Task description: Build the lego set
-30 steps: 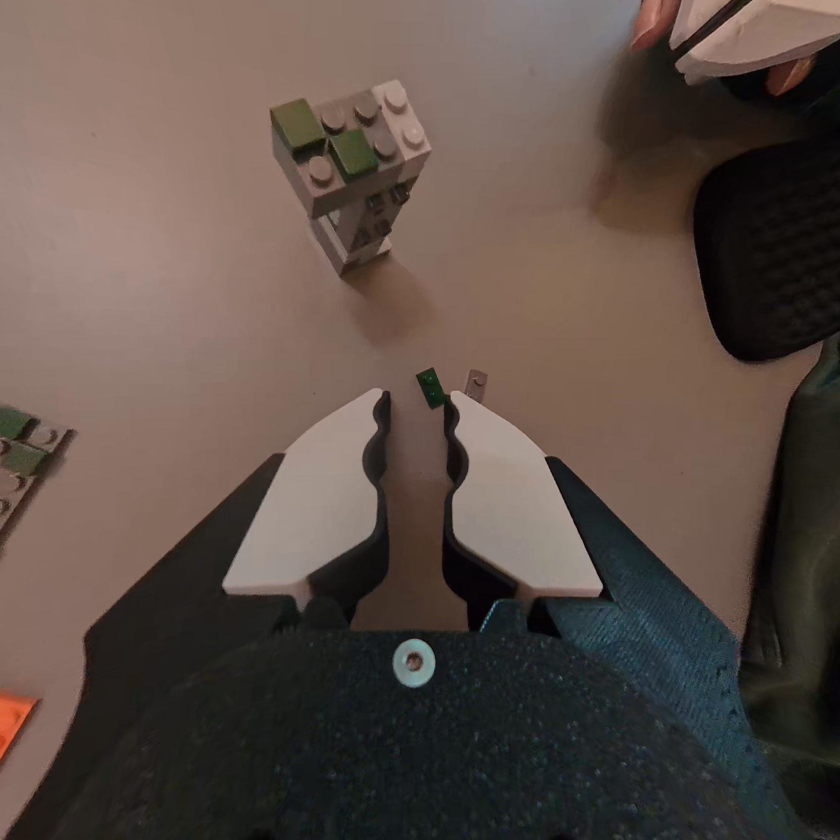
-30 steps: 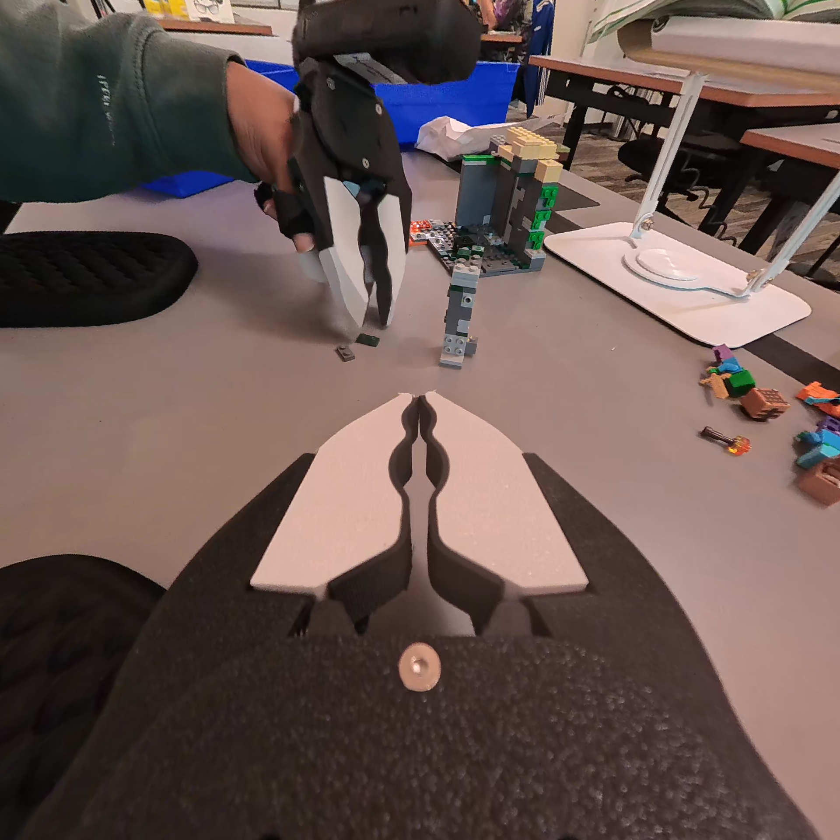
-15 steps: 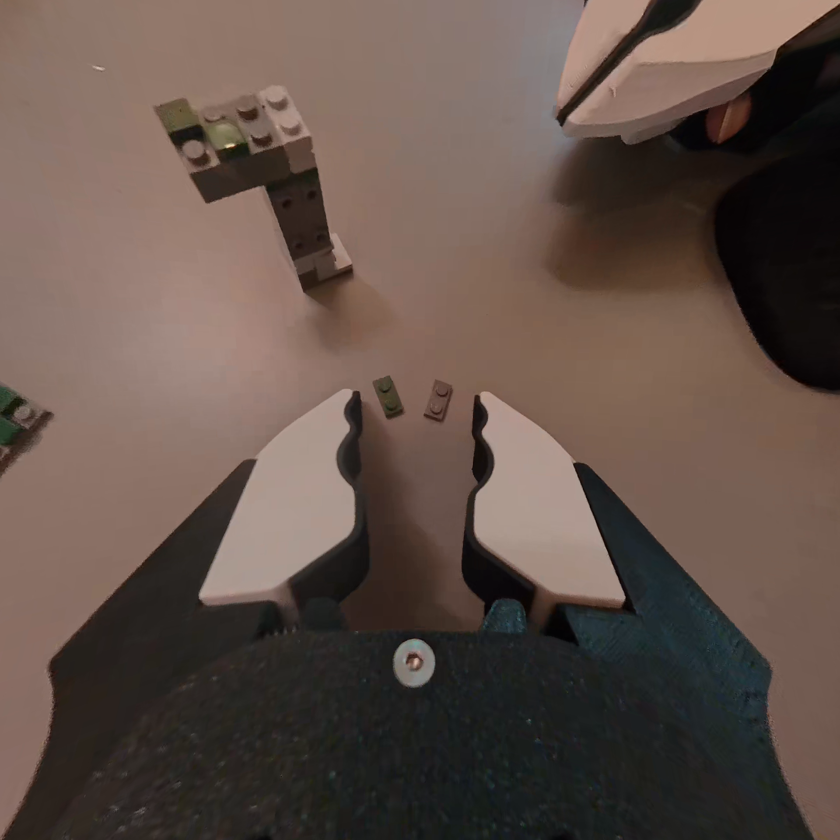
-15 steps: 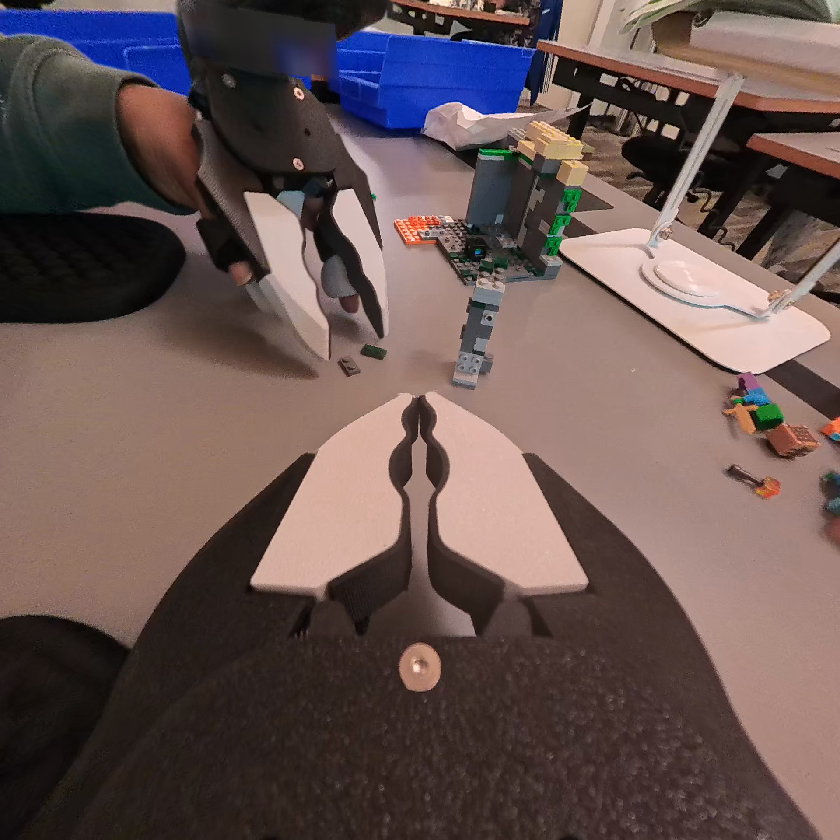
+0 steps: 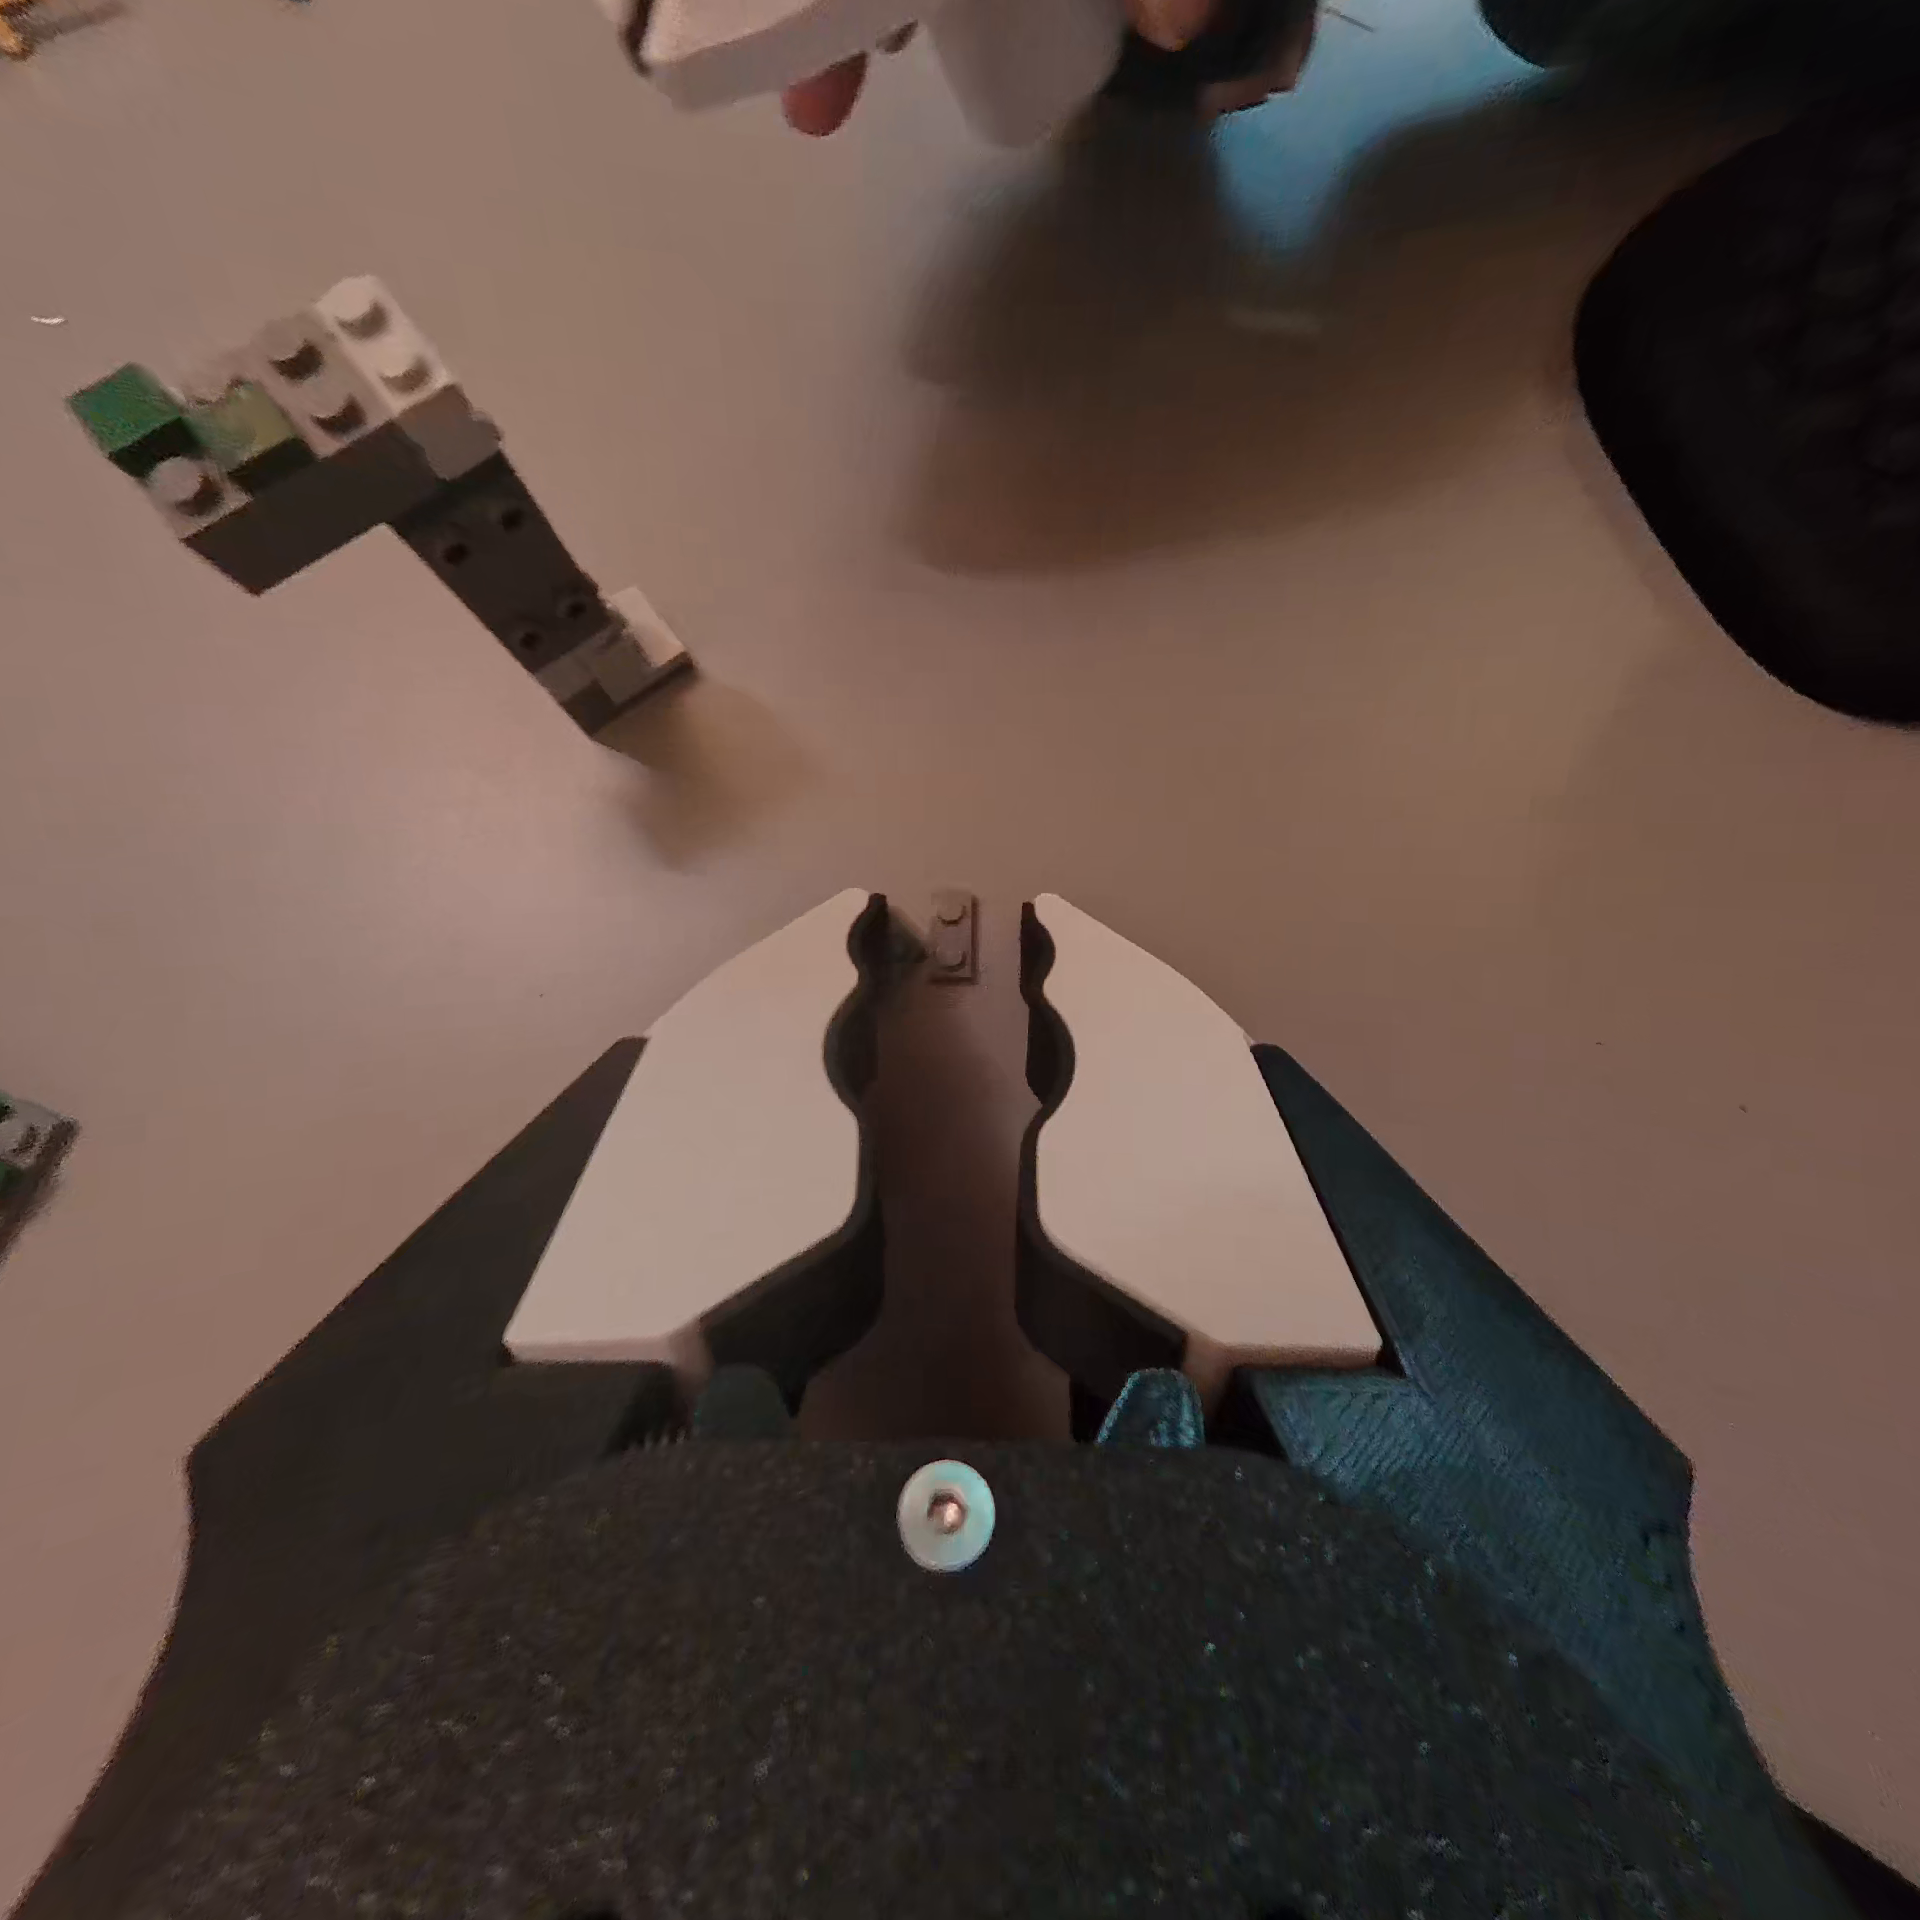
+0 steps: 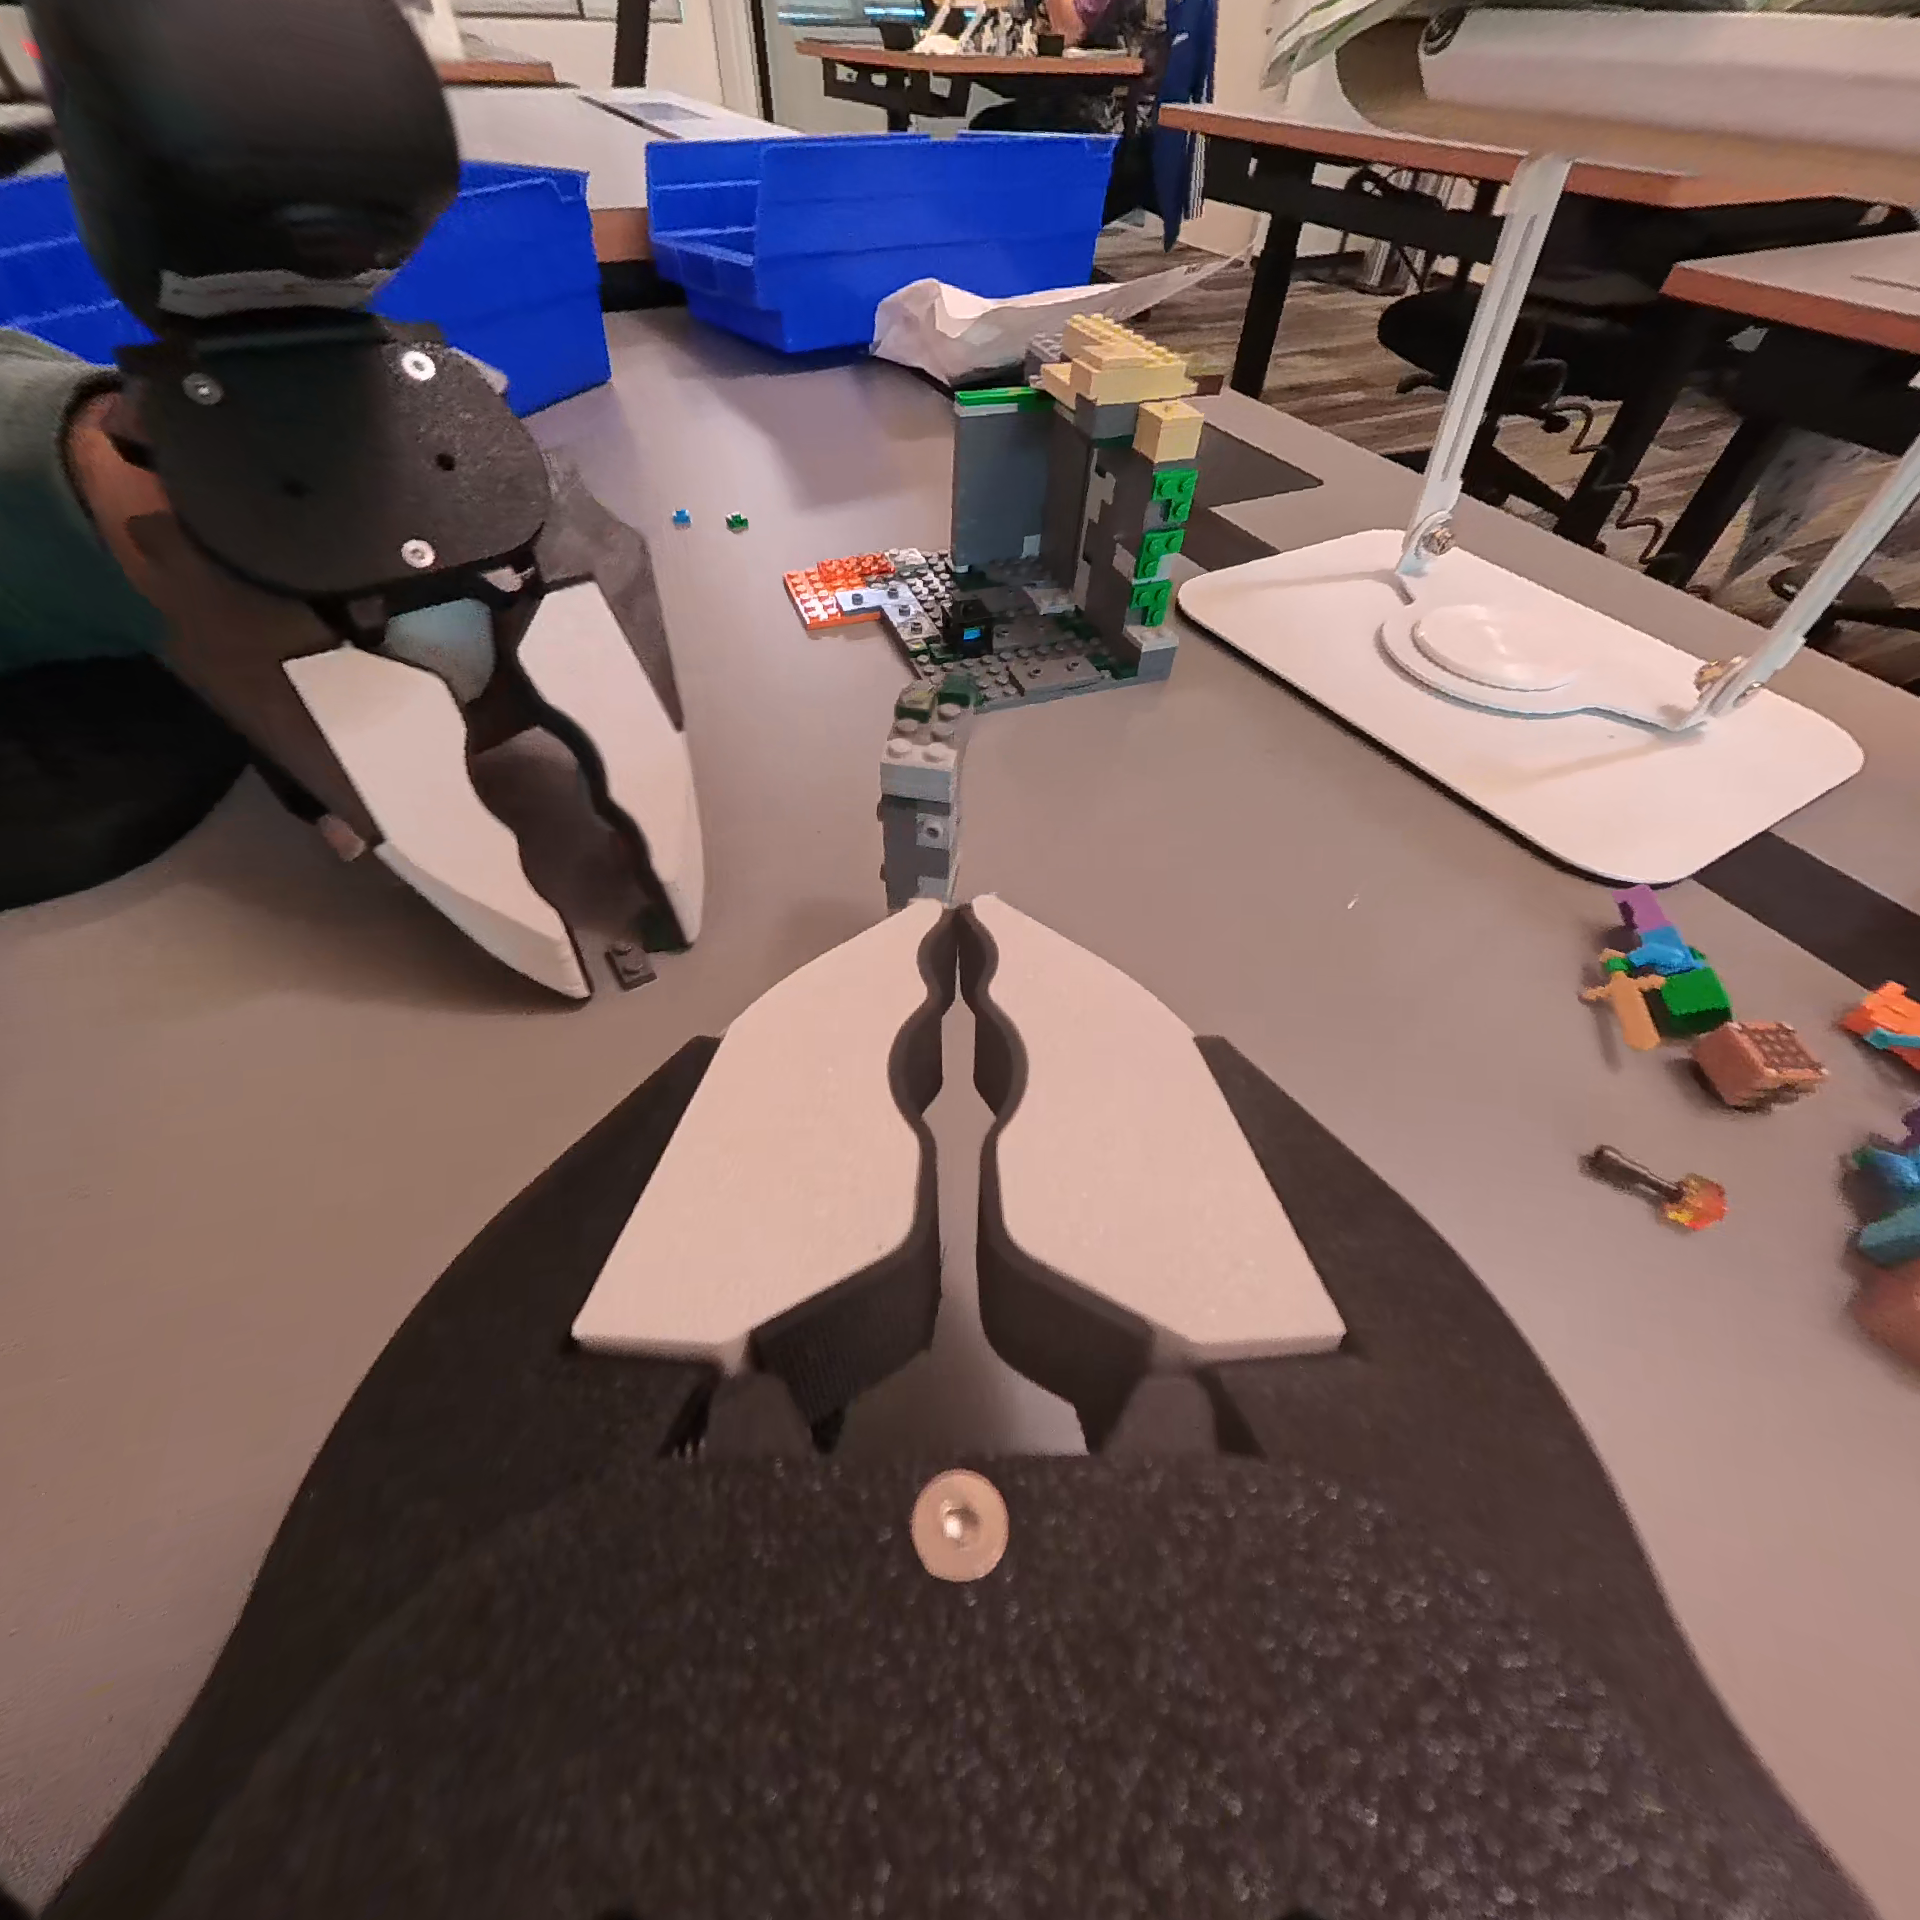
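Your left gripper point(image 5: 948, 914) has its jaws spread around the gray plate point(image 5: 953, 936) lying flat on the desk point(image 5: 1247, 831); next, squeeze and lift. Right gripper point(image 6: 958, 914) is closed, empty.

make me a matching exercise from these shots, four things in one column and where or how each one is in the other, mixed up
Things
1. left gripper
2. right gripper
3. small grey plate
4. grey lego tower

States or places
A. stands upright on the table just beyond the shut gripper's tips
B. shut, holding nothing
C. lies flat on the table between two fingertips
D. open, tips down at the table

Pairs: 1-D, 2-B, 3-C, 4-A
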Demonstrator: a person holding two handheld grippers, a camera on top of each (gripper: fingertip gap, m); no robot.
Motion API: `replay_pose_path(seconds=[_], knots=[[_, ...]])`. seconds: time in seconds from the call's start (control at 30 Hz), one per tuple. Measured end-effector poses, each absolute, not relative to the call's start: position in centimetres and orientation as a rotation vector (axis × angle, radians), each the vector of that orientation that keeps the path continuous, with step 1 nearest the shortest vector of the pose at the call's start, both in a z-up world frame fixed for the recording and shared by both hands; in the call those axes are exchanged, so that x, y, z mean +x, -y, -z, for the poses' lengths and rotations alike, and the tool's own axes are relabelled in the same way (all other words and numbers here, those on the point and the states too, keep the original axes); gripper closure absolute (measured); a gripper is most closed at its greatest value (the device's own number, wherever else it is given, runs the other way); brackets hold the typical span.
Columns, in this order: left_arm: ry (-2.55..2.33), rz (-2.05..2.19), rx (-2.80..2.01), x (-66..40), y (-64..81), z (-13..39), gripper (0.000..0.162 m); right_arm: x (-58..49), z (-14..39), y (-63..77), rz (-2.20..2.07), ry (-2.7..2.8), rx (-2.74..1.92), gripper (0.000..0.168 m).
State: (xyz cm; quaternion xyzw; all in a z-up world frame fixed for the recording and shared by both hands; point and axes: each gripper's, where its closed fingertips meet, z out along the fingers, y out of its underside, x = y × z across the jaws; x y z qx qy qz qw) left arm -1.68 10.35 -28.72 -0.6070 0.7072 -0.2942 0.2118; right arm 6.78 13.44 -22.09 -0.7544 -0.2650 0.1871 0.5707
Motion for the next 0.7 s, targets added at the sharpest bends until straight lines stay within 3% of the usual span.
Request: replay_pose_path(seconds=[0.23, 0.5, 0.7], knots=[[-1.971, 0.840, -1.595, -1.8, -9.6, 28.0, 0.131, 5.6, 22.4, -13.5, -0.427, 0.684, -1.776, 0.168], [-1.800, 0.808, -1.631, -3.9, -12.5, 27.1, 0.129, -0.1, 26.1, -9.9, -0.419, 1.169, -1.893, 0.168], [-1.545, 0.841, -1.601, -5.6, -13.9, 25.1, 0.131, -2.4, 27.9, -10.2, -0.358, 1.352, -1.989, 0.150]])
